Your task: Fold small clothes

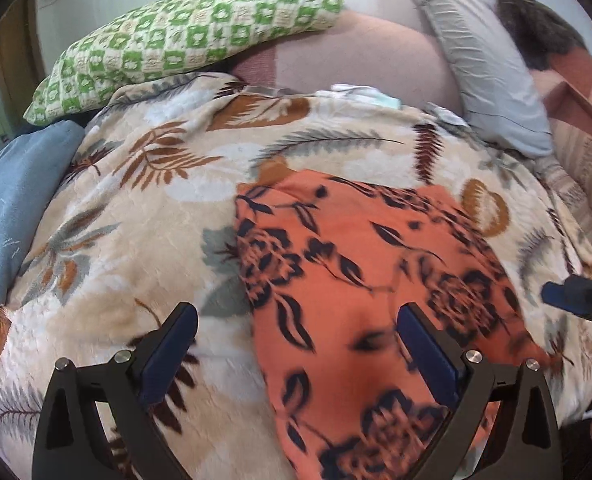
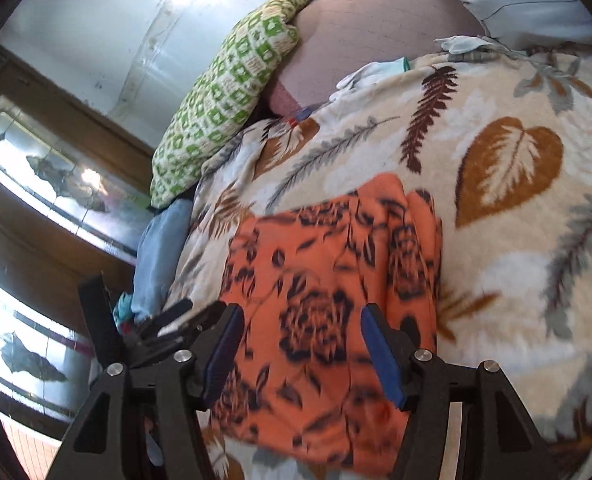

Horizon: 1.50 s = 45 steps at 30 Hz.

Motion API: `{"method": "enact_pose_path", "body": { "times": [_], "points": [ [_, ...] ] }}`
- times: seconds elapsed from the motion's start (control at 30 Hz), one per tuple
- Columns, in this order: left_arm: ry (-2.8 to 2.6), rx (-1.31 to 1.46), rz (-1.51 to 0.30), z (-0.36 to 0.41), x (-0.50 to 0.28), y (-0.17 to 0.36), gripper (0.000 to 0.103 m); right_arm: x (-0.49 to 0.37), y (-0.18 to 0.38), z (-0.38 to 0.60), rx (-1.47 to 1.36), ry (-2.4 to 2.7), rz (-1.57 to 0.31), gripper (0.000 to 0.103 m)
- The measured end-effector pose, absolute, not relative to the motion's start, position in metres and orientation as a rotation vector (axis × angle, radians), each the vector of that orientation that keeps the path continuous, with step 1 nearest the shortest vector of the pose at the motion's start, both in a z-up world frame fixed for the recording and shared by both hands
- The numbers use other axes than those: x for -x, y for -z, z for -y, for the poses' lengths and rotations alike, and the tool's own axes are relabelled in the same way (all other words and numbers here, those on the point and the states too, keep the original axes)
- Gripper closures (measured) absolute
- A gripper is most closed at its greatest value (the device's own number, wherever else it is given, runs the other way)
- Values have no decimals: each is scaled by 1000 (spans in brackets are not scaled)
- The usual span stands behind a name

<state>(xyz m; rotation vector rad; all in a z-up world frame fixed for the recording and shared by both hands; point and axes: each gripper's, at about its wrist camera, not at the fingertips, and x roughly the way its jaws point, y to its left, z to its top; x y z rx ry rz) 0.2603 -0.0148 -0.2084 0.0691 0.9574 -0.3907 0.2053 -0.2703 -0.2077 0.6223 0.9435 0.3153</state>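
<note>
An orange garment with a dark floral print (image 1: 359, 280) lies flat on a cream leaf-patterned blanket (image 1: 156, 208); it also shows in the right wrist view (image 2: 327, 300). My left gripper (image 1: 296, 344) is open and empty above the garment's left edge. My right gripper (image 2: 301, 344) is open and empty above the garment's near part. The right gripper's tip shows at the right edge of the left wrist view (image 1: 575, 300). The left gripper shows at the lower left of the right wrist view (image 2: 168, 328).
A green checked pillow (image 1: 184, 40), a blue cushion (image 1: 12, 208), a pink cushion (image 1: 359, 52) and a grey pillow (image 1: 483, 64) line the blanket's far side. Small white clothes (image 2: 379, 70) lie at the blanket's far edge. Glass-fronted wooden furniture (image 2: 48, 184) stands on the left.
</note>
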Motion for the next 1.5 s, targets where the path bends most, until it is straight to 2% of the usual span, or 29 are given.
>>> {"method": "enact_pose_path", "body": {
  "times": [0.2, 0.33, 0.47, 0.57, 0.73, 0.93, 1.5],
  "points": [
    [447, -221, -918, 17, -204, 209, 3, -173, 242, 274, -698, -317, -993, 38],
    [392, -404, -995, 19, -188, 253, 2, -173, 276, 281, -704, -286, -1013, 38],
    [418, -232, -1073, 3, -203, 264, 1, -177, 279, 283, -750, -313, -1010, 28],
    [408, -186, -1103, 1, -207, 269, 0, -175, 279, 282, -738, -317, -999, 28],
    [319, -222, -1035, 14, -192, 264, 0, -172, 279, 284, -775, -321, -986, 28],
    [181, -243, -969, 24, -168, 252, 0, -165, 263, 273, -673, -310, -986, 28],
    [147, -146, -733, 1, -101, 151, 0, -70, 166, 239, -357, -233, -720, 28]
  ]
}}
